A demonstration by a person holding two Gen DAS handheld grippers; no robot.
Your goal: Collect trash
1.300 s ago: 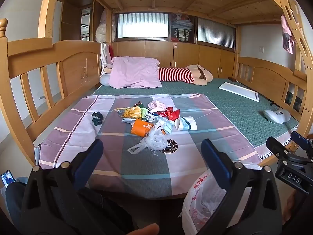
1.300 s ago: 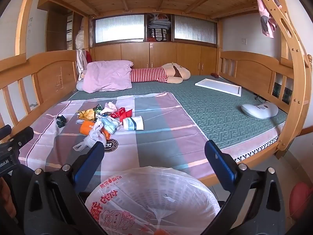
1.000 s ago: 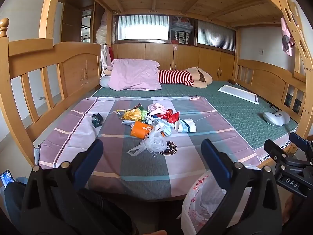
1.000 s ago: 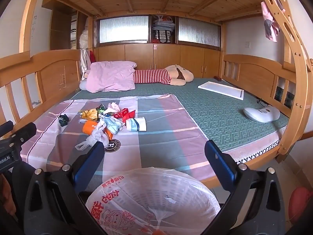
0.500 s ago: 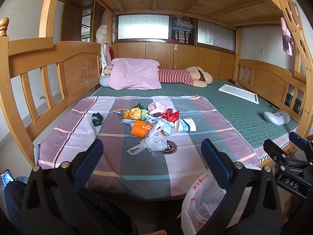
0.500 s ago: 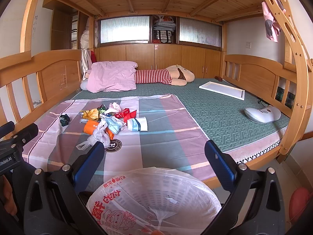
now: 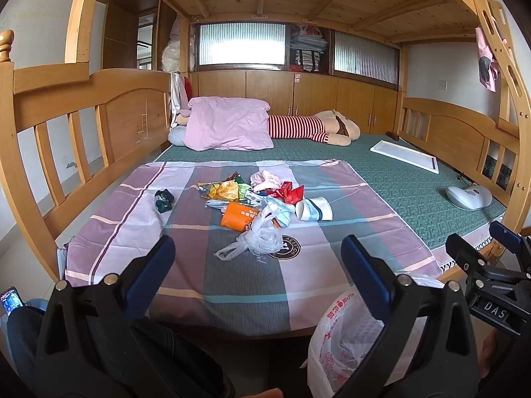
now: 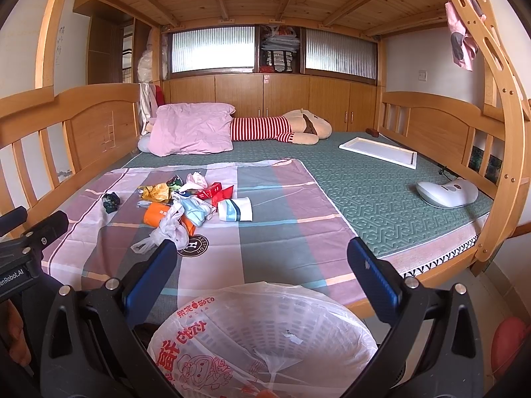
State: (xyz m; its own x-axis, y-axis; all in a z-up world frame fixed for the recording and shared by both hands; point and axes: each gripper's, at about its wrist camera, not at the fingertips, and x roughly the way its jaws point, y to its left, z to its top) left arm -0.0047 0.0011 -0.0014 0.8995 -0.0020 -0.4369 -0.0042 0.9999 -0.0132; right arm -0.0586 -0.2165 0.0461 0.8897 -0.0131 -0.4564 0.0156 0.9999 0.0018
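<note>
Hovering open left gripper (image 7: 257, 262), crinkly wrappers (image 7: 252, 199), seemingly perforated bin (image 8: 265, 335)

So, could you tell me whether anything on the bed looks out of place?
Yes: a heap of wrappers and a crumpled plastic bag lies on the striped sheet, with a tipped paper cup beside it.

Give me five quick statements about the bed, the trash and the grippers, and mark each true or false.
1. Both the left gripper and the right gripper are open and empty. True.
2. The white bin with a printed plastic liner sits on the bed. False: it stands on the floor by the bed's near edge.
3. The pile of crumpled wrappers lies on the striped purple and grey sheet. True.
4. The small dark green wrapper is buried in the pile. False: it lies apart.
5. The white paper cup stands upright. False: it lies on its side.
</note>
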